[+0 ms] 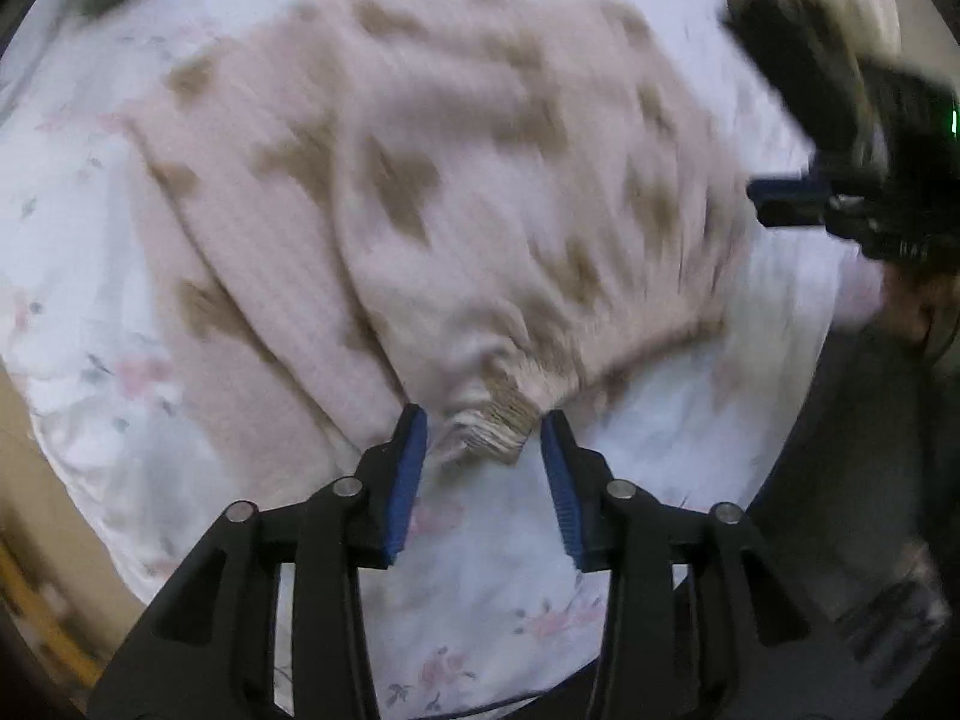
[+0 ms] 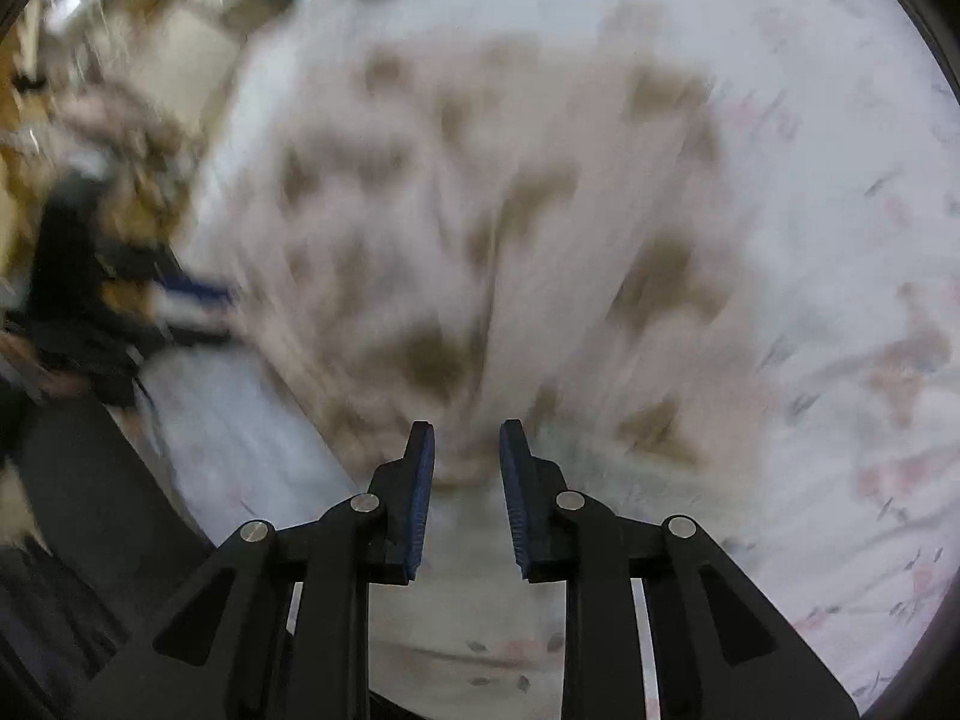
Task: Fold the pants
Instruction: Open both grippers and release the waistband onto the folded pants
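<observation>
Pale pink pants (image 1: 420, 192) with brown patches lie spread on a white floral bedsheet (image 1: 492, 588). My left gripper (image 1: 485, 420) is open, its blue pads either side of a bunched ribbed cuff (image 1: 492, 420) that lies loose between them. In the right wrist view the pants (image 2: 480, 240) are blurred by motion. My right gripper (image 2: 467, 435) is partly open with pants fabric in the gap; contact is unclear. The right gripper also shows at the left wrist view's right edge (image 1: 840, 204), and the left gripper at the right wrist view's left edge (image 2: 150, 312).
The bed's near edge and a dark floor (image 1: 870, 480) lie at the right of the left wrist view. A wooden bed frame (image 1: 36, 540) shows at the lower left. Cluttered room furniture (image 2: 120, 60) is blurred at the upper left of the right wrist view.
</observation>
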{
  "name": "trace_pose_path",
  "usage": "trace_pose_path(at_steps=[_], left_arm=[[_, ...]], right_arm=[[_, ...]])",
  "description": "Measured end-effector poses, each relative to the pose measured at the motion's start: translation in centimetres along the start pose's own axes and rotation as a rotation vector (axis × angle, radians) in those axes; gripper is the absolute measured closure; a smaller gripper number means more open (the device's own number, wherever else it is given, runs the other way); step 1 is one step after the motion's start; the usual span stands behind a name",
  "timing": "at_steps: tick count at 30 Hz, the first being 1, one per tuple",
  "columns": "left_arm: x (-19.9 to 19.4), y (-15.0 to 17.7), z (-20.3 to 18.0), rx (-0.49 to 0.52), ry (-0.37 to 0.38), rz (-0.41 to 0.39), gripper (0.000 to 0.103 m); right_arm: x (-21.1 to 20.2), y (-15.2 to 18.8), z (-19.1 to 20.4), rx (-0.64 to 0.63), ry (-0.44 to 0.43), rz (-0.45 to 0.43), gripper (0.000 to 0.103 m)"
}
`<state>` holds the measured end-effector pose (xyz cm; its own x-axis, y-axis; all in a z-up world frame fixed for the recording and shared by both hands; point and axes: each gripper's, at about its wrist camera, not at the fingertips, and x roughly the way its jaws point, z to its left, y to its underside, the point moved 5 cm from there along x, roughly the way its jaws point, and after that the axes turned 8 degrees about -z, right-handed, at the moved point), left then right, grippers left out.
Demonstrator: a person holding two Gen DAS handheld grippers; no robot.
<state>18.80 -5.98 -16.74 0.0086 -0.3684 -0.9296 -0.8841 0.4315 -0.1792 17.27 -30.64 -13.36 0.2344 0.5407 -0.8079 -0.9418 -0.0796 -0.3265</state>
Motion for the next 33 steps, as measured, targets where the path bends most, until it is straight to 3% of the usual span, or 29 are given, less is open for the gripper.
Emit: trace_pose_path(at_steps=[2, 4, 6, 8, 11, 13, 14, 15, 16, 17, 18, 19, 22, 27, 29, 30, 32, 33], left_arm=[[-1.8, -2.3, 2.3, -0.070, -0.086, -0.126, 0.053], [-2.9, -4.3, 5.5, -0.187, -0.167, -0.230, 0.050], [-2.9, -5.2, 8.2, -0.301, -0.193, -0.283, 0.050], [-2.0, -6.2, 11.2, -0.436, -0.163, -0.320, 0.050], [0.1, -7.0, 13.9, -0.535, -0.124, -0.323, 0.053], [0.6, -6.9, 14.4, -0.552, -0.087, -0.348, 0.064], [0.6, -7.2, 14.4, -0.544, -0.075, -0.356, 0.064], [0.6, -7.6, 14.2, -0.530, -0.074, -0.360, 0.066], [0.6, -7.8, 13.9, -0.508, -0.073, -0.368, 0.069], [0.7, -8.1, 13.4, -0.482, -0.072, -0.369, 0.076], [0.8, -8.2, 13.2, -0.458, -0.078, -0.362, 0.099], [1.2, -9.0, 12.8, -0.417, -0.087, -0.344, 0.103], [0.7, -9.3, 12.0, -0.338, -0.145, -0.345, 0.103], [-0.2, -9.2, 13.4, -0.382, -0.154, -0.352, 0.103], [-0.2, -9.0, 13.5, -0.384, -0.146, -0.339, 0.101], [-0.4, -8.9, 13.6, -0.389, -0.149, -0.333, 0.101], [-0.4, -8.8, 13.9, -0.408, -0.168, -0.288, 0.090], [-0.6, -8.8, 13.9, -0.413, -0.171, -0.276, 0.078]], right_arm=[[-1.4, -2.1, -1.3, 0.085, -0.001, -0.107, 0.065], [-1.8, -4.0, -3.2, 0.167, 0.030, -0.173, 0.063], [-1.4, -5.5, -5.3, 0.250, 0.055, -0.207, 0.063], [-0.1, -6.9, -7.6, 0.338, 0.064, -0.211, 0.063], [2.4, -8.3, -9.3, 0.372, 0.066, -0.189, 0.063], [3.7, -8.5, -9.7, 0.352, 0.073, -0.185, 0.064], [4.0, -8.7, -9.7, 0.345, 0.073, -0.191, 0.066], [3.8, -9.1, -9.8, 0.340, 0.058, -0.199, 0.070], [3.6, -9.4, -9.7, 0.326, 0.049, -0.205, 0.082], [3.4, -9.7, -9.5, 0.301, 0.052, -0.204, 0.091], [3.5, -10.0, -9.1, 0.266, 0.062, -0.203, 0.100], [3.5, -10.0, -8.9, 0.233, 0.065, -0.195, 0.102], [3.4, -10.8, -8.6, 0.186, 0.060, -0.190, 0.103], [1.1, -12.4, -10.5, 0.205, 0.107, -0.302, 0.103], [2.0, -12.3, -10.9, 0.206, 0.118, -0.256, 0.102], [2.7, -11.9, -11.0, 0.221, 0.082, -0.218, 0.096], [2.9, -11.6, -11.4, 0.227, 0.102, -0.184, 0.093], [2.5, -11.6, -11.5, 0.220, 0.125, -0.190, 0.087]])
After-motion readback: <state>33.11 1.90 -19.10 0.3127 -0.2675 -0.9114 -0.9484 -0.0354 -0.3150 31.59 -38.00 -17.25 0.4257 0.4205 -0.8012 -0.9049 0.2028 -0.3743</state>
